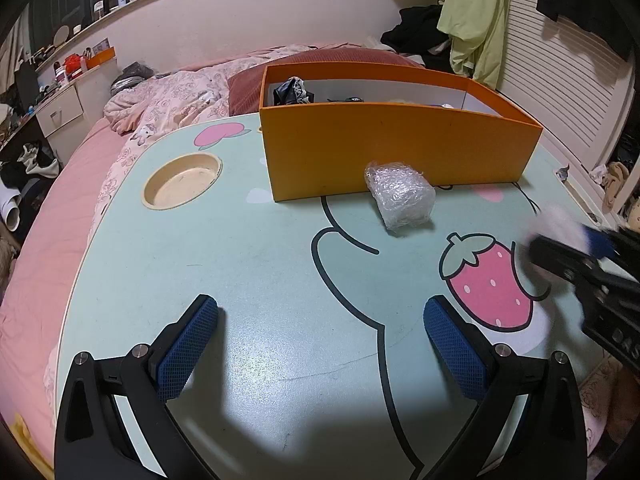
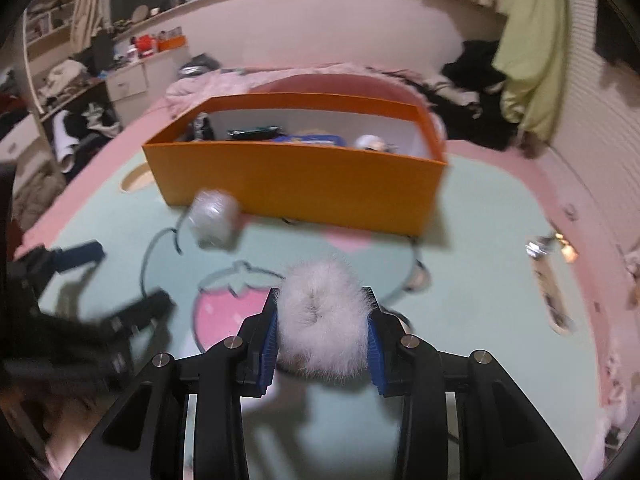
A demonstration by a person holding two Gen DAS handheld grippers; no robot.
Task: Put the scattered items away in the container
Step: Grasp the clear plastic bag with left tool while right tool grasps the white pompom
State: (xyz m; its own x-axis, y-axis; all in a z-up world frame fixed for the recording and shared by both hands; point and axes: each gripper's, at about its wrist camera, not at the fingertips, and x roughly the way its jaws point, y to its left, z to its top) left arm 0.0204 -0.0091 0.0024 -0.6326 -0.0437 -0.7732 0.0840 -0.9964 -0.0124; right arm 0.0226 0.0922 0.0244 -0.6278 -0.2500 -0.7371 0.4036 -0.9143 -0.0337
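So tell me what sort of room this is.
Most likely a bedroom: the lap table stands on a bed with a pink floral quilt, clothes hang by the wall, and a cluttered dresser sits alongside.

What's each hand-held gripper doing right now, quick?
Left hand-held gripper: open, holding nothing, above the table.
Right hand-held gripper: closed on the white fluffy pom-pom.
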